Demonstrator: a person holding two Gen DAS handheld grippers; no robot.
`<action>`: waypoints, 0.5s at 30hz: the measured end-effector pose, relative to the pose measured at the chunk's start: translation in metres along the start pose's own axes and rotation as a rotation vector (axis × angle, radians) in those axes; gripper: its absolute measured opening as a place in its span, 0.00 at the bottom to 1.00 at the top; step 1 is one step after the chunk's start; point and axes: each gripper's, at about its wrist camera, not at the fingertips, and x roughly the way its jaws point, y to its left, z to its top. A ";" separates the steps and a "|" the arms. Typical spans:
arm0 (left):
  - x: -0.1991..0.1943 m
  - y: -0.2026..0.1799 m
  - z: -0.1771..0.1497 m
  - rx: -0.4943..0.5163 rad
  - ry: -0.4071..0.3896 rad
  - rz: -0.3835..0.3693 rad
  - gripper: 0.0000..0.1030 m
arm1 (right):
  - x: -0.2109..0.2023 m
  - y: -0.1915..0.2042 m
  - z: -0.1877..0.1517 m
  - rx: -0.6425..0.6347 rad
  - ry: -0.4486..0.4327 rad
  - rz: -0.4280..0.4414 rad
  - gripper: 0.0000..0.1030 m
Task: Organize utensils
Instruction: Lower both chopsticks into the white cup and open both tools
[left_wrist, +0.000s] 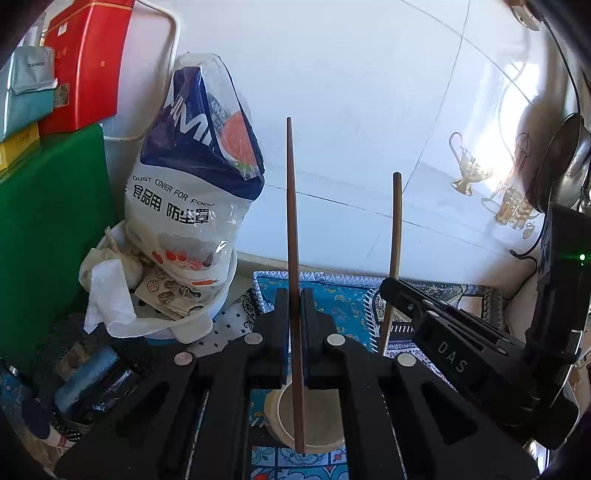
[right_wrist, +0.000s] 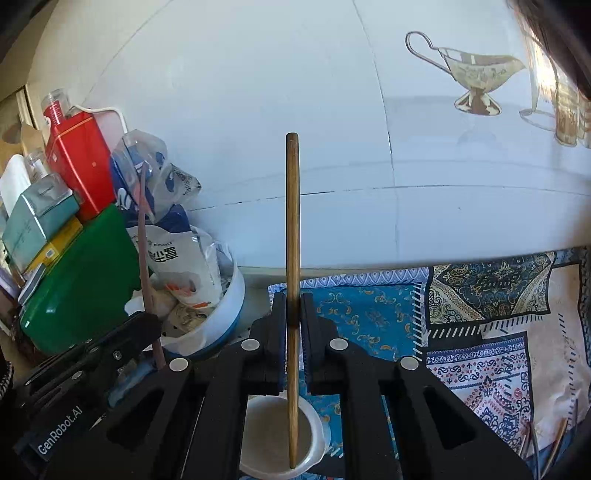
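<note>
My left gripper (left_wrist: 294, 295) is shut on a dark reddish-brown chopstick (left_wrist: 292, 206) that stands upright, its lower end hanging over a white cup (left_wrist: 314, 417) below the fingers. My right gripper (right_wrist: 293, 301) is shut on a lighter brown chopstick (right_wrist: 292, 221), also upright, with its tip over the same white cup (right_wrist: 273, 435). In the left wrist view the right gripper (left_wrist: 391, 286) sits to the right with its chopstick (left_wrist: 396, 221). In the right wrist view the left gripper (right_wrist: 151, 319) sits to the left with its chopstick (right_wrist: 144, 236). More chopsticks (right_wrist: 543, 443) lie on the cloth at lower right.
A patterned blue cloth (right_wrist: 461, 314) covers the counter. A white bowl (right_wrist: 221, 325) stuffed with a printed plastic bag (left_wrist: 192, 192) stands at the left, by a green board (left_wrist: 48, 229), a red tin (left_wrist: 88, 62) and boxes. White tiled wall (left_wrist: 351, 92) behind; a metal ladle (left_wrist: 565, 158) hangs at right.
</note>
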 end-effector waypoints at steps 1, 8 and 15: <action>0.005 0.001 -0.001 0.000 -0.001 -0.002 0.04 | 0.004 -0.002 -0.002 0.006 -0.002 -0.006 0.07; 0.033 0.007 -0.004 -0.021 0.009 -0.027 0.04 | 0.014 -0.008 -0.008 0.017 0.011 -0.023 0.07; 0.046 0.007 -0.022 0.019 0.092 -0.019 0.04 | 0.006 -0.003 -0.020 -0.044 0.098 -0.025 0.07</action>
